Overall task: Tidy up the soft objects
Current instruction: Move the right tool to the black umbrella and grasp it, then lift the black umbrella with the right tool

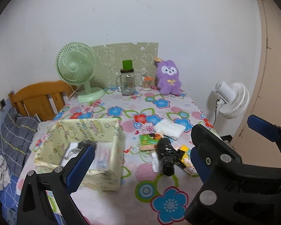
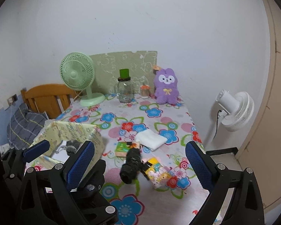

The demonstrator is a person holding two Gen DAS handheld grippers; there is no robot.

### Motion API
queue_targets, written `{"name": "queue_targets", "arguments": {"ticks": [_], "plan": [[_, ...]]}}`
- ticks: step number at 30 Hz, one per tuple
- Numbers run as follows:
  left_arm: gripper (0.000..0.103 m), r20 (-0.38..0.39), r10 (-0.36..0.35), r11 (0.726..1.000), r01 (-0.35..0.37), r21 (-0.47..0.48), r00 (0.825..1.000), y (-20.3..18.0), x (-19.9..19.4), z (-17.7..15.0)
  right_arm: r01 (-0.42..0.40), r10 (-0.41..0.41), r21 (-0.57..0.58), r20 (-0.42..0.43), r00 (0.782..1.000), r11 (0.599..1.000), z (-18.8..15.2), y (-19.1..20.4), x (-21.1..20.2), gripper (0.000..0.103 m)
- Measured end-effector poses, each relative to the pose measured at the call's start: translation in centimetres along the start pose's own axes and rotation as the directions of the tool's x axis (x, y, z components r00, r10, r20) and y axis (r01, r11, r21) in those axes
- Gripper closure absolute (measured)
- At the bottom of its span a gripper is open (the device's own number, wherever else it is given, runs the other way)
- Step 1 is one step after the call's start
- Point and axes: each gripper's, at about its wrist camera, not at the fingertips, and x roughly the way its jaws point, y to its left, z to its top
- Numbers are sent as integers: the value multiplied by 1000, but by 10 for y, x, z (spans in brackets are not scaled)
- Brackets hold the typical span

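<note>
right tool [image 2: 138, 166] open, white cloth [image 2: 151, 138] beyond

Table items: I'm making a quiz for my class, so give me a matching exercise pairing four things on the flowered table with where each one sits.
Things:
1. purple plush bunny
2. green desk fan
3. folded white cloth
4. yellow fabric bin

Places:
A. back left corner
B. near left edge, its rim open upward
C. back right, against the wall
D. middle of the table, just behind the black bundle

Pairs: 1-C, 2-A, 3-D, 4-B
</note>
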Motion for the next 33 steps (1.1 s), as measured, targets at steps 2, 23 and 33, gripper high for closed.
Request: {"name": "queue_targets", "arguments": {"ticks": [2,23,33], "plan": [[0,-8,-7,1000,7,-4,1000,-4,5,-4,15,-15,-1,-12,1000,1000,-4,-4,3,3],[3,-152,-39,998,46,46,988,-35,65,-37,42,-34,66,-114,993,997,-50,-46,50,3],[3,-177,3,998,9,67,984,-39,87,-41,37,-25,73,-165,986,997,-58,-54,76,3]]}}
